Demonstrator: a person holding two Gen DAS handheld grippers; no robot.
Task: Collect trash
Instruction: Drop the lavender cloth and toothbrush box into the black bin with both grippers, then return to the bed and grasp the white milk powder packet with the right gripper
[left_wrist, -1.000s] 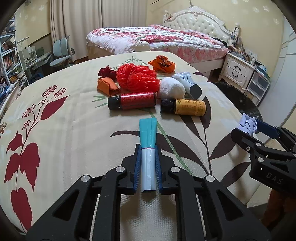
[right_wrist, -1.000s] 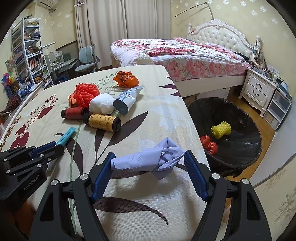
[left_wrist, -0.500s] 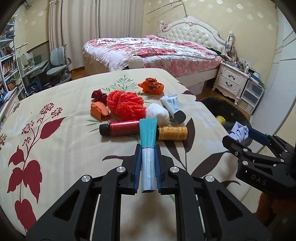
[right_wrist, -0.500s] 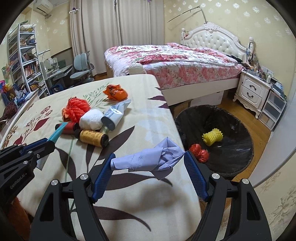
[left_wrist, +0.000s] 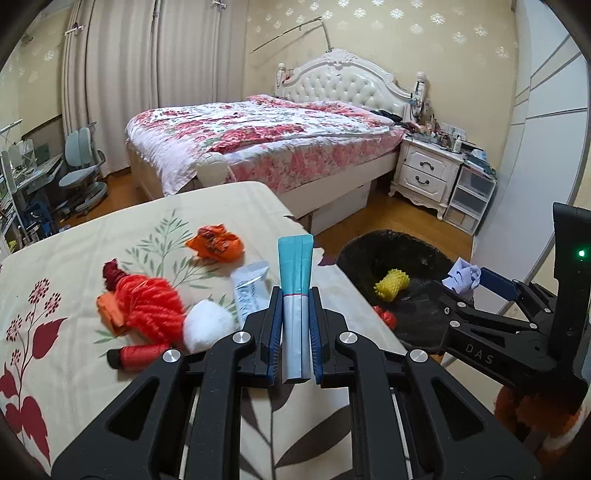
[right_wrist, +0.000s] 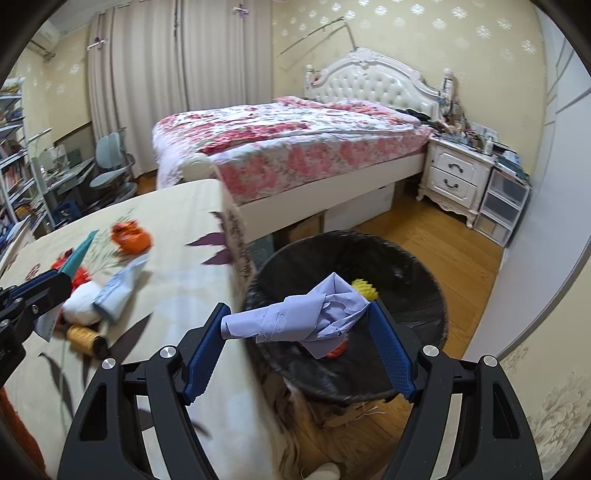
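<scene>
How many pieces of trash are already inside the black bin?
2 visible: a yellow foam net toward the far side of the bin, and a red piece at the side nearest the table. Others may be hidden behind the gripper's crumpled paper.

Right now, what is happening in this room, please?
A person is clearing trash from a covered table. The left hand-held gripper is shut on a teal tube. The right hand-held gripper holds crumpled bluish paper over the black bin, not yet dropped. More trash lies on the table.
</scene>
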